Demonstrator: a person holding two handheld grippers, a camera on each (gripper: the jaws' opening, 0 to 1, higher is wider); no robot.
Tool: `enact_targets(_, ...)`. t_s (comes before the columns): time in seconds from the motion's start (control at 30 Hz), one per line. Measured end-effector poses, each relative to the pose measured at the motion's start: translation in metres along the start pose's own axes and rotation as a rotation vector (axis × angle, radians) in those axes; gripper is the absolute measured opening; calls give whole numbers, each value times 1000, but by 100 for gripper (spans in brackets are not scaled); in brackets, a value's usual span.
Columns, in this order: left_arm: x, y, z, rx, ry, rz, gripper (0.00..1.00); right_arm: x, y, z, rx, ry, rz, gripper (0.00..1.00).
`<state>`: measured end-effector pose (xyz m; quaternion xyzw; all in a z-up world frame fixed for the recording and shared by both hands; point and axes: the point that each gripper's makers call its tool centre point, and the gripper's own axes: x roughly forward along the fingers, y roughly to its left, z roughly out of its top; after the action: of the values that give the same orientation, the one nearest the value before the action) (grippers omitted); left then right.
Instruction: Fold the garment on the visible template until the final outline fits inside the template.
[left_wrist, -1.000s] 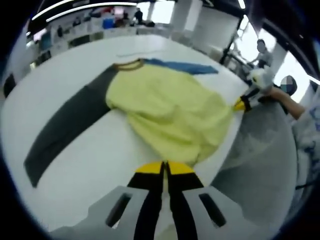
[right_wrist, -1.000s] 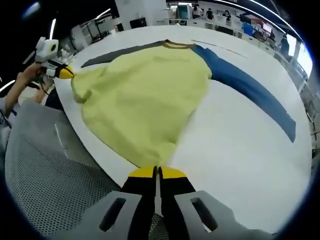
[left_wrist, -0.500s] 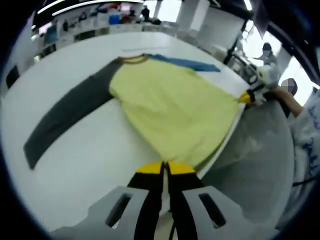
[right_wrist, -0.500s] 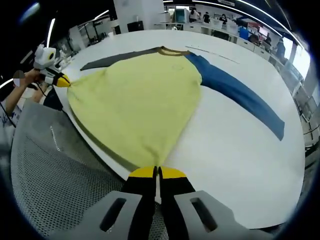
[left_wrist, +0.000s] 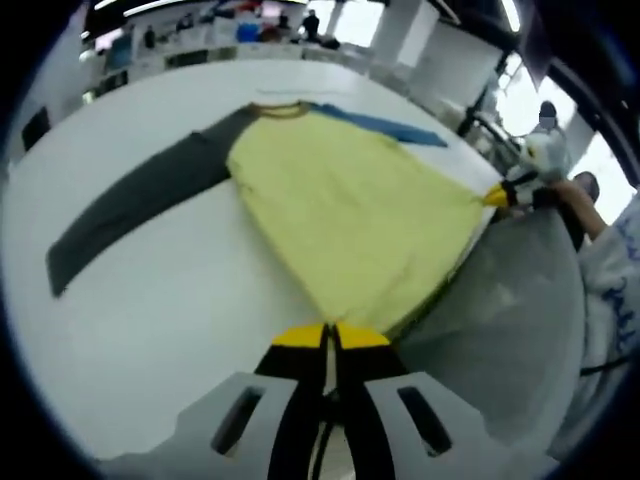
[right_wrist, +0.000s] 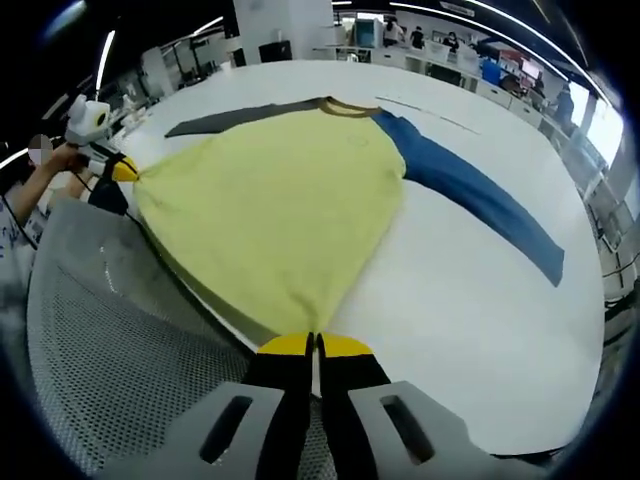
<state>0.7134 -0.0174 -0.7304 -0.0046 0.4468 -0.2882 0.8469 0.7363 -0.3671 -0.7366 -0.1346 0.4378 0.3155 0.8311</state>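
Yellow garment (right_wrist: 270, 210) hem under hand-held grippers

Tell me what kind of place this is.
Probably a large open lab or office workspace. A yellow long-sleeved shirt with one grey and one blue sleeve lies spread on a big white round-edged table; beyond it stand desks with monitors and equipment under ceiling strip lights.

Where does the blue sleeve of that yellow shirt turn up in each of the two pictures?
Left gripper view: the blue sleeve lies at upper centre, a thin strip behind the yellow body.
Right gripper view: the blue sleeve runs from top centre down toward the right across the white table.
Shared landmark: the brown collar, where the blue sleeve starts.
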Motion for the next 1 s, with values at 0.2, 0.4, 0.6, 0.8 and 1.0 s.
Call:
enact_targets(0.2, 6, 4, -13, -31, 45, 22, 0, 3, -1, -7, 10, 13, 10, 2)
enact_targets(0.4, 13, 5, -23, -36, 85, 33, 0, 6, 2, -12, 8, 34, 18, 2)
enact_targets(0.6, 15, 6, -28, -38, 97, 28, 0, 9, 4, -18, 17, 47, 26, 2)
enact_targets(0.8, 19, 6, -34, -28, 127, 23, 0, 13, 6, -22, -3, 75, 26, 2)
enact_targets(1.0, 19, 6, -34, -35, 135, 23, 0, 18, 2, -29, -25, 103, 22, 2)
